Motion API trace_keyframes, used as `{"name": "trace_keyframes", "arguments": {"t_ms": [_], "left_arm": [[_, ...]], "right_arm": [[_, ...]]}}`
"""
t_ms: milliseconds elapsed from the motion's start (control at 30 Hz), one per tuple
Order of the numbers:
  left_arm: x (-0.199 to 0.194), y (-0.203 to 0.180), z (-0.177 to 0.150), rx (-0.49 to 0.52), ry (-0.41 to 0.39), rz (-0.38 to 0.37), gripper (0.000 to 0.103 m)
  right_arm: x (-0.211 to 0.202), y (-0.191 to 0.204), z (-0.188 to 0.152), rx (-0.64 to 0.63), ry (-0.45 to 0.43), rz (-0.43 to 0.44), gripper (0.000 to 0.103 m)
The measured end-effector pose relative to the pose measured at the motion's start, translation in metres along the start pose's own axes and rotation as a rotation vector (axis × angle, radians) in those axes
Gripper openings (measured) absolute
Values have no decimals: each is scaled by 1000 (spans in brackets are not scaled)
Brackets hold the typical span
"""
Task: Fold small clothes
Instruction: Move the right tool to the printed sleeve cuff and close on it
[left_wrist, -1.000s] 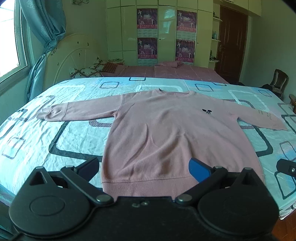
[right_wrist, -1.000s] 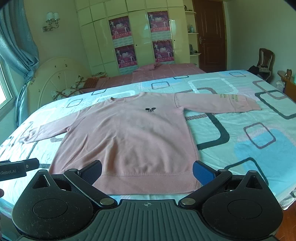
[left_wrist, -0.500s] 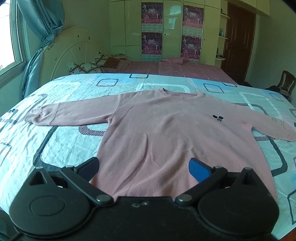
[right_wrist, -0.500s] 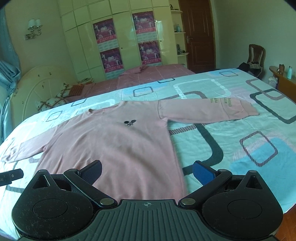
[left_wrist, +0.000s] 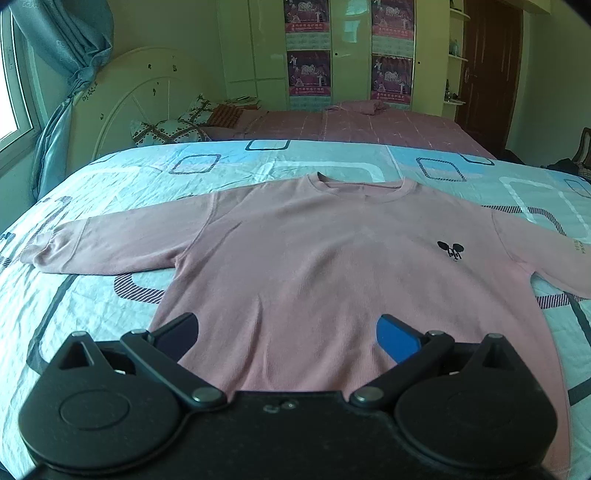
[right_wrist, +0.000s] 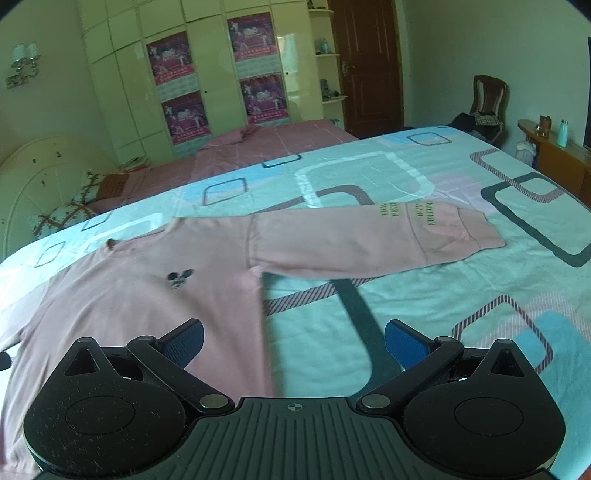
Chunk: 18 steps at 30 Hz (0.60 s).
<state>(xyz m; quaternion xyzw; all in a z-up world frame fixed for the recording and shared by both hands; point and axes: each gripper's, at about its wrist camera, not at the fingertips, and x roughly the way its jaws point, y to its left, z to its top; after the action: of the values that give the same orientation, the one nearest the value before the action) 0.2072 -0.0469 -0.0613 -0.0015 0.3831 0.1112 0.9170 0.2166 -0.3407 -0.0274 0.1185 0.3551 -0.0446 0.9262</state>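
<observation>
The left fingers (left_wrist: 189, 329) gape, empty, over the sweater (left_wrist: 332, 266), flat on the bed (left_wrist: 92, 295). The right fingers (right_wrist: 402, 341) are likewise spread; its right sleeve (right_wrist: 369, 240) runs crosswise just ahead, so the right gripper (right_wrist: 293, 338) seems nearer.

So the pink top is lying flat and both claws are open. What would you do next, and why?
Probably reach the right gripper toward the cuff of the printed sleeve to fold it in. The pink sweatshirt lies flat on the bedspread with both sleeves spread out, nothing folded yet. Both grippers are open and hold nothing; the left gripper hovers over the body.
</observation>
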Motion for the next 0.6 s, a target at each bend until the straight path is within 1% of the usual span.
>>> {"name": "trace_keyframes", "arguments": {"t_ms": [367,600], "left_arm": [[43,-47,21,20,46,6,102],[62,-65,29,30,64,17,102]], "right_arm": [[77,-85,28,76,49,-98,102],[111,-136,39,138,70,-175,102]]}}
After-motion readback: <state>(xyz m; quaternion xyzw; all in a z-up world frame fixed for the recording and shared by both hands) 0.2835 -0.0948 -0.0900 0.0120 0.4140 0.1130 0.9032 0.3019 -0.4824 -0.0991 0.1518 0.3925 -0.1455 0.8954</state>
